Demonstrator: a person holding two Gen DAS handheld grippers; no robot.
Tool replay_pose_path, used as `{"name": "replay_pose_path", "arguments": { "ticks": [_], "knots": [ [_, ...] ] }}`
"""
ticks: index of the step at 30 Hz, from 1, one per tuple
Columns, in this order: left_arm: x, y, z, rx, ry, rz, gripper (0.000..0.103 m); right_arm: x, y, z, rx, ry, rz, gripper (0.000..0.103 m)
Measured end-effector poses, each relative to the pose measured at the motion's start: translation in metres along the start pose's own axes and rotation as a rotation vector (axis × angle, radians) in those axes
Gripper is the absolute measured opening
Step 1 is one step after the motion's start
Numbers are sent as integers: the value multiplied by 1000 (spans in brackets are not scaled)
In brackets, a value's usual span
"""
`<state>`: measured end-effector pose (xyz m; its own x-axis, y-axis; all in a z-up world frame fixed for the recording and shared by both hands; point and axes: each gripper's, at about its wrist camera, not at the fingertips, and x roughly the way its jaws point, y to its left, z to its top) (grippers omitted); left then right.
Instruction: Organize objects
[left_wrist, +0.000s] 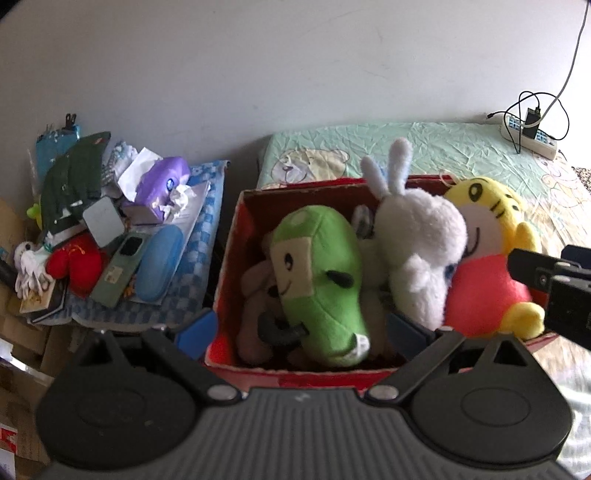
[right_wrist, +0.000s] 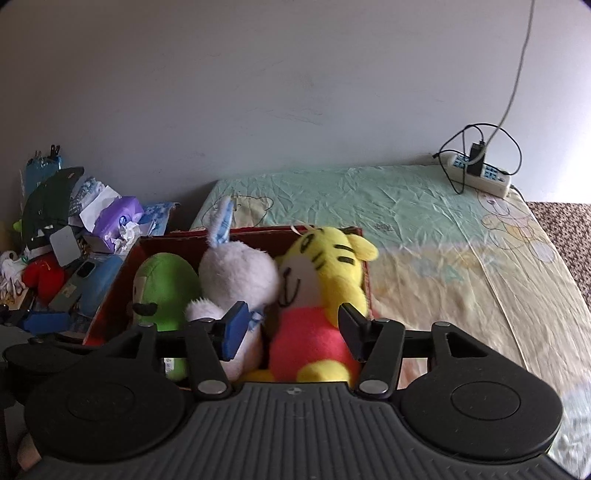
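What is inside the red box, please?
The red box holds a green plush, a white rabbit and a yellow tiger. A beige plush lies partly under the green one. The box floor is mostly covered.

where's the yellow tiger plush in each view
Left wrist: yellow tiger plush at right of centre, at the red box's right end.
Right wrist: yellow tiger plush at centre, behind the open right hand-held gripper.
Shared landmark: white rabbit plush just left of it.
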<state>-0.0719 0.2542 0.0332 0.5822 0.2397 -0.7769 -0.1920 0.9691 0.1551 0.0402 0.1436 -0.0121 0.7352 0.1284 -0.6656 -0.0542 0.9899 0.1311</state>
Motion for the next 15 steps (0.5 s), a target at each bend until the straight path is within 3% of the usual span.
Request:
{"name": "replay_pose_path", "arguments": {
  "ticks": [7,15],
  "knots": [
    [10,7,5,2,-36,16,93,16,5,3,27,23,1,57],
    [27,10,13,-13,2,23,92,28,1,6,36,34,-5,57]
  ]
}}
